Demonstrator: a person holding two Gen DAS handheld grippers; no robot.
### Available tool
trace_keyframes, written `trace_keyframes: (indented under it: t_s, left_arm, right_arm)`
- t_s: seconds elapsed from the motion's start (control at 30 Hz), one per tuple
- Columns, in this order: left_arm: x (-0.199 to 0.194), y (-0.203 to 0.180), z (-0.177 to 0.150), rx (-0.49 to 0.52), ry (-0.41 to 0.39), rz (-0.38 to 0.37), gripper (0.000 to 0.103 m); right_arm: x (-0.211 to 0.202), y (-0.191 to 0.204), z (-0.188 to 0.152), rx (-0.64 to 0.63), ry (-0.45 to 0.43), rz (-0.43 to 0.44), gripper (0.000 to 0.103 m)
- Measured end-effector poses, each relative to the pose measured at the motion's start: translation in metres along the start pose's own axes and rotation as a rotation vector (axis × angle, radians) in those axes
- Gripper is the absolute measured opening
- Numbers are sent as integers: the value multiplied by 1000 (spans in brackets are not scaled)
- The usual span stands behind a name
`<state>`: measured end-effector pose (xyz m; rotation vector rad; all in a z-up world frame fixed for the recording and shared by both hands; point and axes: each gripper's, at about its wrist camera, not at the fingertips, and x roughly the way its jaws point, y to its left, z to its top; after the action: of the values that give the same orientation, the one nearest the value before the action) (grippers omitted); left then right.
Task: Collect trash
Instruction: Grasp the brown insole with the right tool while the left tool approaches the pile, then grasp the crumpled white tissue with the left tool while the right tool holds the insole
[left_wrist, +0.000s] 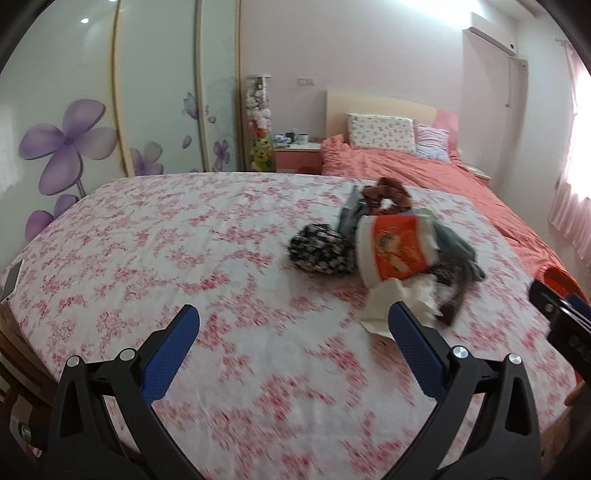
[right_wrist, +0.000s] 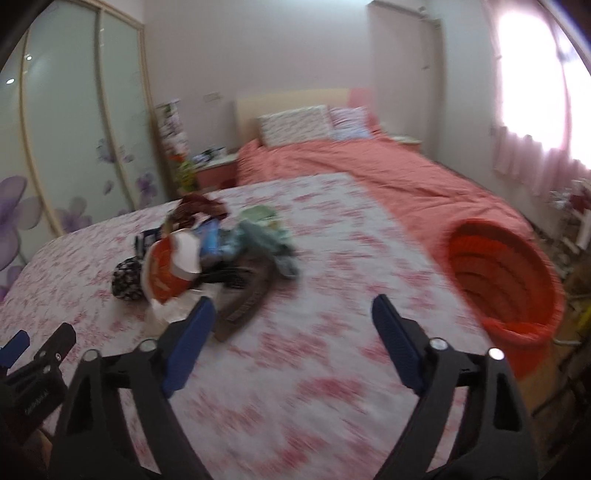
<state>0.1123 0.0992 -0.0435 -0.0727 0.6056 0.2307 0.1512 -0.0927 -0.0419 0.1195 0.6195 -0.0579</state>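
- At the far left edge of the floral sheet (left_wrist: 184, 240) I see a phone (left_wrist: 13, 280) lying flat.
- My left gripper (left_wrist: 293, 321) hangs above the sheet with its jaws spread wide and nothing between them.
- Just ahead and to the right of it lies the trash pile: a black-and-white patterned bundle (left_wrist: 319, 253), an orange-and-white wrapper (left_wrist: 395, 251), and crumpled white paper (left_wrist: 391, 299) near the left gripper's right finger.
- A brown scrunchie (left_wrist: 388, 197) sits at the back of the pile; greenish cloth (left_wrist: 458, 247) lies on its right side.
- My right gripper (right_wrist: 293, 317) is also wide open and empty, with the pile ahead to its left.
- Far right, an orange bin (right_wrist: 506, 273) stands at the bed's edge, well apart from the pile, mouth tilted toward me.
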Motion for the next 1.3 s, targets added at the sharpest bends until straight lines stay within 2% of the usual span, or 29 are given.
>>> trace_keyframes:
  t_s: [0.17, 0.3, 0.37, 0.47, 0.53, 0.67, 0.83, 0.93, 1.0, 1.03, 1.07, 1.13, 1.2, 1.23, 1.27, 1.3]
  left_arm:
    - [18, 11, 4, -13, 23, 9, 101]
    - [31, 19, 6, -36, 54, -7, 101]
    - [34, 20, 6, -38, 65, -29, 101]
    - [39, 17, 6, -35, 75, -51, 101]
    - [40, 15, 7, -30, 76, -64, 101]
    - [39, 9, 9, -17, 78, -99, 101]
    - [42, -1, 10, -6, 95, -137, 101]
    - [45, -7, 12, -3, 109, -161, 101]
    - [46, -10, 12, 4, 113, -171, 101]
    - [46, -12, 12, 9, 116, -177, 101]
    - [47, -13, 12, 13, 118, -180, 101]
    - [48, -16, 12, 20, 125, -188, 101]
    - [49, -19, 11, 27, 133, -197, 101]
    - [50, -21, 10, 30, 139, -203, 101]
    - [51, -23, 10, 32, 144, -209, 101]
    - [51, -25, 10, 34, 151, -219, 101]
  right_arm:
    - [59, 26, 7, 3, 97, 62, 63]
    - [92, 31, 6, 39, 190, 53, 57]
    - [103, 30, 3, 48, 234, 49, 49]
    - [105, 23, -1, 74, 246, 73, 43]
    - [99, 18, -1, 68, 241, 67, 30]
    - [98, -4, -2, 101, 264, 42, 29]
    - [105, -8, -1, 133, 279, 100, 31]
    - [107, -4, -1, 140, 281, 124, 42]
    - [106, 0, -2, 116, 279, 119, 45]
    - [105, 2, -3, 99, 281, 110, 52]
    - [104, 3, -5, 87, 288, 100, 54]
    - [101, 4, -9, 53, 268, 67, 54]
    - [99, 3, -12, 20, 256, 43, 49]
    - [99, 2, -12, 11, 254, 36, 37]
    - [99, 1, -12, 2, 253, 52, 30]
    - [98, 0, -11, 0, 257, 61, 30]
